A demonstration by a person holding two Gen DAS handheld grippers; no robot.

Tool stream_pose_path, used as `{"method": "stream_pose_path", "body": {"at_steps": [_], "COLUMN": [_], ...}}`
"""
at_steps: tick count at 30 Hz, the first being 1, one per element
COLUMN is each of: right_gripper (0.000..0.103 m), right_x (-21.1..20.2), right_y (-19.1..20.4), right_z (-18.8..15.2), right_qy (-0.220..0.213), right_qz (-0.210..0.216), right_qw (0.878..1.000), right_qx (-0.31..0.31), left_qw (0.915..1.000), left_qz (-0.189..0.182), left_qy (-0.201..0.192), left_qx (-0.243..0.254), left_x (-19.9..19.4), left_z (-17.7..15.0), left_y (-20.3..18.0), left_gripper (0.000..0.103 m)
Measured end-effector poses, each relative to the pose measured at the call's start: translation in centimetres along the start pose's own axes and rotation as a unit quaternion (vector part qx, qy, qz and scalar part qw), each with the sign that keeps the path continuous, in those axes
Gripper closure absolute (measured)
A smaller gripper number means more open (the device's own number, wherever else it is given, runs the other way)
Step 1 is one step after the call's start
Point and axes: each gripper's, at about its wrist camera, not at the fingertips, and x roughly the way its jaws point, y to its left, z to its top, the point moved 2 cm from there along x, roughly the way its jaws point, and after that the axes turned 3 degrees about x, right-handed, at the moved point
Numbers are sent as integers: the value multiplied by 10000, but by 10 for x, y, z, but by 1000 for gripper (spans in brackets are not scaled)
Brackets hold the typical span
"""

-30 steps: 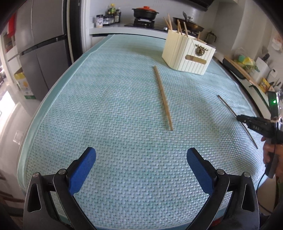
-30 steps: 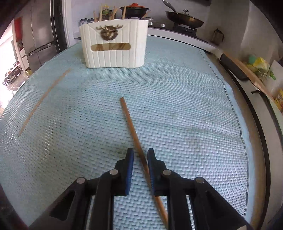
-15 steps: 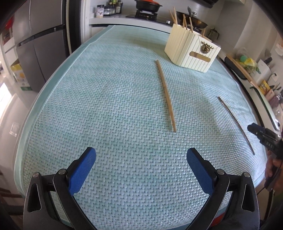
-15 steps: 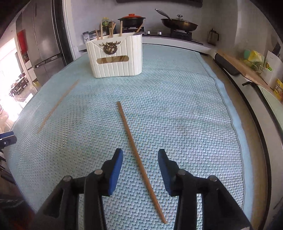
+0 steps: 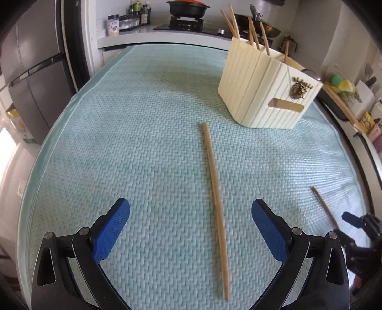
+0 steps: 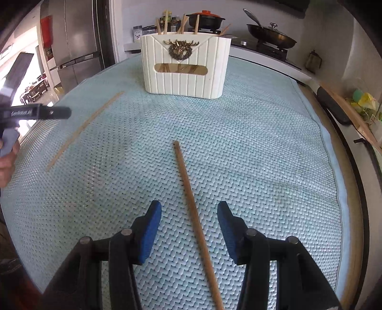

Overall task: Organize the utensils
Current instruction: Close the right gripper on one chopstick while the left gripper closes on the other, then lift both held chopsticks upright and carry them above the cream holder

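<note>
Chopsticks await sorting: a pale bamboo chopstick (image 5: 216, 209) lies between the parted pads of the left tool (image 5: 191, 229), a darker brown wooden chopstick (image 6: 194, 214) between the half-open right tool (image 6: 188, 226), both hovering low over the woven teal mat (image 6: 262, 155) covering the tabletop, aimed toward the cream ribbed utensil holder (image 6: 186, 71) beyond, already holding several sticks.

A woven teal mat (image 5: 119, 147) covers the table; behind it stand a steel fridge (image 6: 76, 47), black pot (image 5: 188, 9) and lidded wok (image 6: 269, 33).
</note>
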Motion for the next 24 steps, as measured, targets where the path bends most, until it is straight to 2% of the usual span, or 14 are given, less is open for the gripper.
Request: {"method": "stream_pose_path", "body": {"at_steps": [5, 6, 8, 11, 14, 16, 17, 19, 22, 24], "right_gripper": [55, 59, 60, 71, 84, 95, 96, 97, 97, 97], "right_x": [15, 17, 20, 25, 31, 37, 40, 46, 54, 54], "right_y": [4, 3, 2, 4, 8, 12, 13, 13, 7, 0], "right_z": [9, 12, 17, 25, 35, 42, 46, 55, 67, 73], "right_qy": [112, 132, 170, 201, 159, 148, 143, 163, 229, 210], "right_qz": [54, 46, 73, 115, 131, 84, 74, 155, 344, 511], "right_qw": [9999, 9998, 9998, 9996, 9995, 9994, 9994, 9995, 9991, 9983], "right_qx": [-115, -116, -76, -133, -228, -291, -295, -243, -28, 211], "left_qw": [9993, 9991, 9986, 9981, 9984, 9981, 9978, 9974, 9977, 9987], "left_qz": [309, 351, 386, 555, 461, 363, 324, 207, 165, -57], "left_qy": [188, 238, 351, 240, 177, 173, 186, 222, 211, 206], "left_qx": [-20, -47, -61, 153, 290, 462, 539, 654, 618, 460], "left_x": [43, 51, 65, 72, 70, 68, 67, 67, 68, 64], "left_z": [31, 35, 41, 47, 50, 50, 50, 51, 55, 56], "left_y": [5, 7, 10, 3, -9, -20, -25, -34, -37, -35], "left_gripper": [1, 2, 3, 10, 29, 56, 63, 97, 98, 98]}}
